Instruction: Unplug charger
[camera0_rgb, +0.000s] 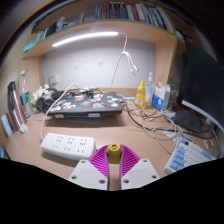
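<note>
The jaws (114, 168) stand narrowly apart, their magenta pads (100, 158) facing each other, and a small brass-coloured piece (115, 151) sits between them at the far end of the fingers; whether both fingers press on it cannot be told. Just ahead of the fingers and a little to the left, a white power strip (68, 146) lies flat on the wooden surface (140, 132), with several sockets showing on its top. The charger itself cannot be picked out with certainty; a thin white cable (57, 104) runs from the strip's far left end up toward the clutter behind it.

Beyond the strip, in the middle of the surface, lies a dark closed laptop (88, 103) covered with stickers. To its left is a jumble of dark items and cords near the wall. To the right of the laptop stands a yellow bottle (141, 95), and just beside it a white and blue container (160, 96). Farther right a dark monitor (198, 85) rises, with a light keyboard (188, 154) on the near right of the surface and tangled cables between.

A white cord (126, 58) hangs down the back wall. Above, a lit strip lamp (84, 38) is mounted under a shelf of books (130, 12).
</note>
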